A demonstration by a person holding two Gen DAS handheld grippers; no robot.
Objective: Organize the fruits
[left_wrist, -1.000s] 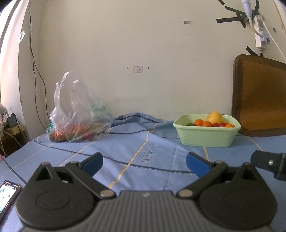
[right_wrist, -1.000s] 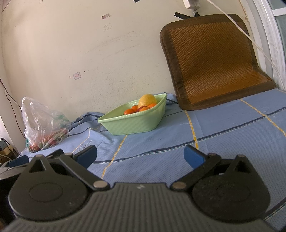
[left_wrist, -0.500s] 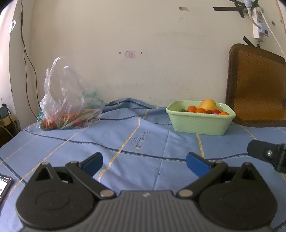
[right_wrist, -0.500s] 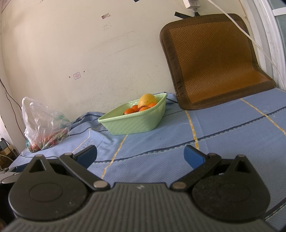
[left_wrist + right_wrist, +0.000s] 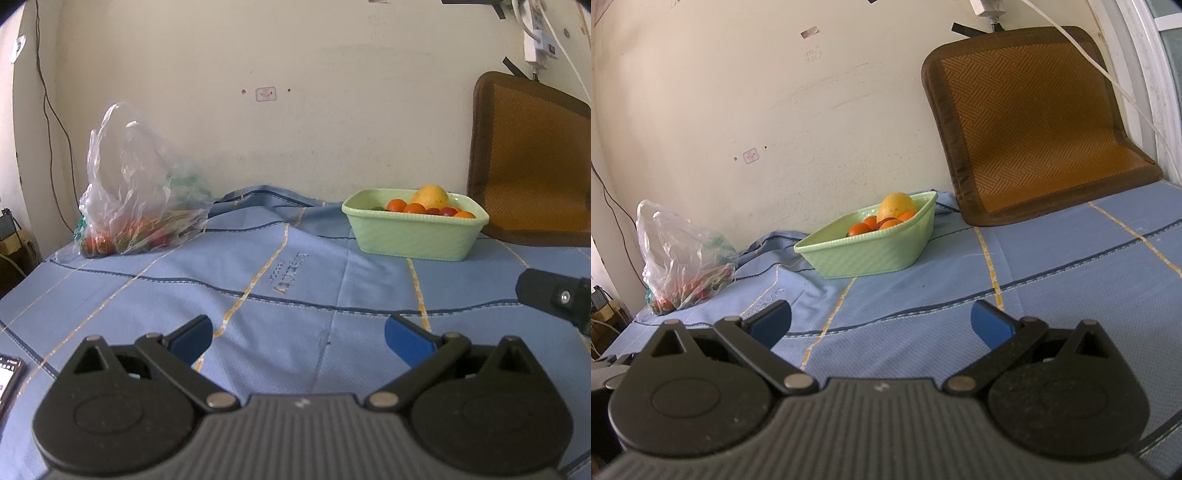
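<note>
The sheet (image 5: 295, 295) carries everything. The bag (image 5: 136, 199) of fruit lies far left of the tub (image 5: 413, 236), which already holds some fruit. The left gripper (image 5: 298, 338) is nearer the bag; the right gripper (image 5: 881, 321) faces the tub. Both gape wide, empty.

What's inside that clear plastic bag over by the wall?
Through the plastic bag you can make out red and orange fruit at the bottom, with something green behind. The crinkled plastic blurs the shapes, so exact kinds and count can't be told.
</note>
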